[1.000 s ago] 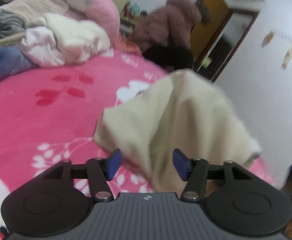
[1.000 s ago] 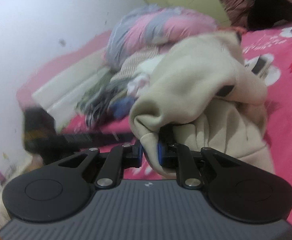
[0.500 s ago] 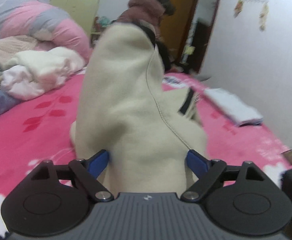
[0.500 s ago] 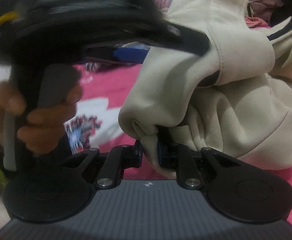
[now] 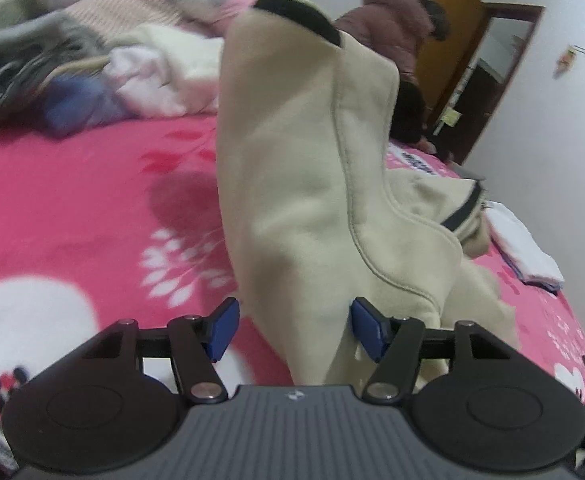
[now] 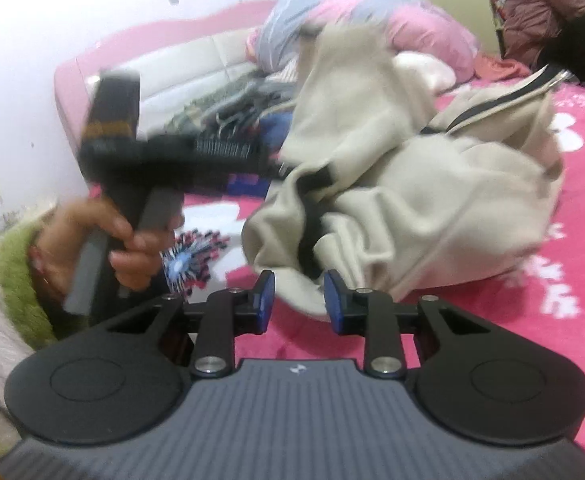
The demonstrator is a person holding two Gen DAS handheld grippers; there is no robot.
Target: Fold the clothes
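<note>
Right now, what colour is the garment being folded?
Cream garment with black trim; left wrist view.

Letting go of the cream hoodie (image 6: 412, 200)

My right gripper (image 6: 298, 304) is opening off its bunched edge, while my left gripper (image 5: 290, 330) is narrowing around the raised fabric.

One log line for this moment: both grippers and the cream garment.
left gripper: open, closing in on cream garment | right gripper: just opened, garment hem between pads, unpinched | garment: bunched on pink bedspread, unfolded
</note>
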